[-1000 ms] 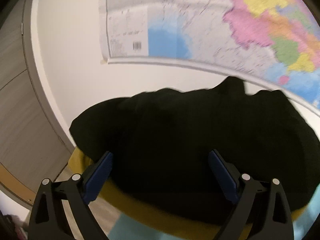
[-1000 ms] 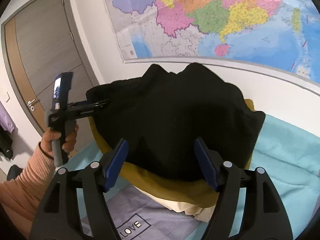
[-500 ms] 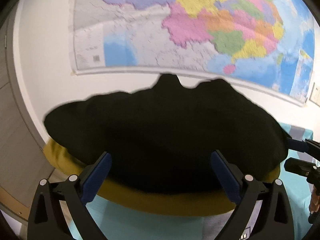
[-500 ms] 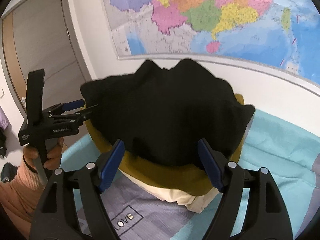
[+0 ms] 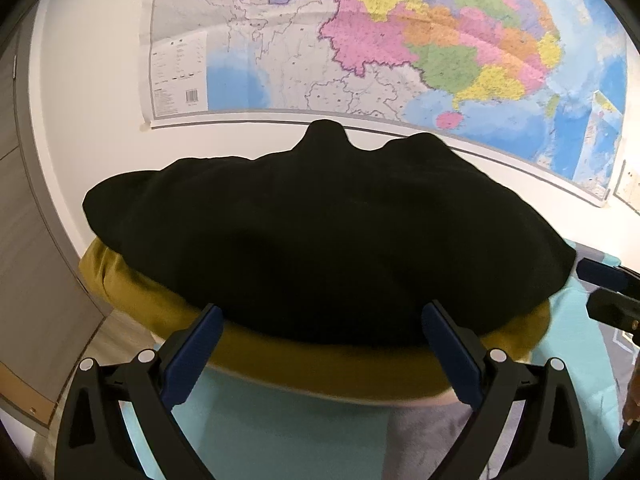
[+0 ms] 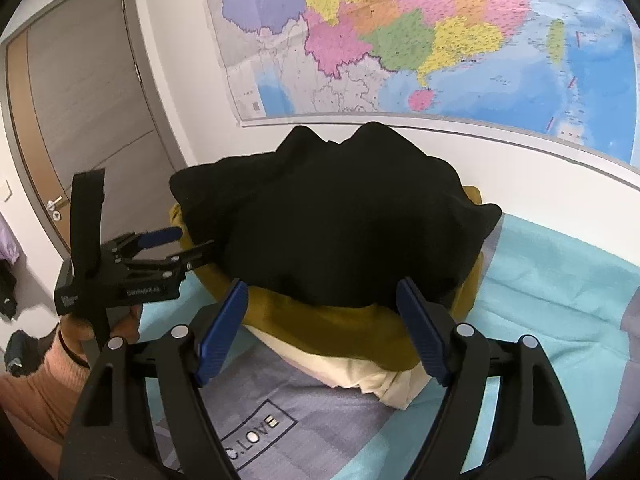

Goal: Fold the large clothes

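Both tools spread wide, left tool (image 6: 188, 244) level, beside black garment (image 6: 340, 224)

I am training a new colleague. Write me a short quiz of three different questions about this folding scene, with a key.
1. True or false: the black garment lies on top of the mustard-yellow garment.
2. Multiple choice: the left claw, as the right wrist view shows it, is
A. shut on the black garment
B. open, beside the pile
C. out of view
3. Fill in: the printed word readable on the grey cover ends in "____".

Key: 1 true; 2 B; 3 LOVE. The right claw is open too, and holds nothing.
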The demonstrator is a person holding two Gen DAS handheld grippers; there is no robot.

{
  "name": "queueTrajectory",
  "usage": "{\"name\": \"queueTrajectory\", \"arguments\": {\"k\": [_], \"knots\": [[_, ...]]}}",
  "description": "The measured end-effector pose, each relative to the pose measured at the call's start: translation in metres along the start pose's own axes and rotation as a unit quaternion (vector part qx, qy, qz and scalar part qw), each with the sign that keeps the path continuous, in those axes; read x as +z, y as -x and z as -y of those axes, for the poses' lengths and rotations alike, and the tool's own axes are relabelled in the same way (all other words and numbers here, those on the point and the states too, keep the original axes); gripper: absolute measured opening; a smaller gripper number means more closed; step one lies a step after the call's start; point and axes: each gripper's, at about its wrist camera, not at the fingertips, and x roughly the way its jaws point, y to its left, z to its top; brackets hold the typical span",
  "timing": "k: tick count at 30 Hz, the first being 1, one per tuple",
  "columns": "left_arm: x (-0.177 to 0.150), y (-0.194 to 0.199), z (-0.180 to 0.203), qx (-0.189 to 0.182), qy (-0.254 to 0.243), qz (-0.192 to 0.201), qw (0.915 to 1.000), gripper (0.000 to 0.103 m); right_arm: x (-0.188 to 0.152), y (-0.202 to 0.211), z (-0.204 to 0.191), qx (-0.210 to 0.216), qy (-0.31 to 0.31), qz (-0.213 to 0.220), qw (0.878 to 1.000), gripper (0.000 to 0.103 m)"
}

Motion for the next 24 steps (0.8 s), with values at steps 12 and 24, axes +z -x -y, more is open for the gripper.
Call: {"name": "queueTrajectory", "arguments": {"k": [12, 24], "knots": [[-0.039, 0.036, 0.029, 0.015, 0.002, 0.018, 0.9997, 0.096, -0.038, 0.019, -0.023, -0.035, 0.038, 0.013, 0.999, 0.097], [-0.059, 0.060, 0.042, 0.042, 0.026, 0.019, 0.9986, 0.096, -0.066, 0.027, -0.033, -0.029, 0.024, 0.005, 0.999, 0.097]]}}
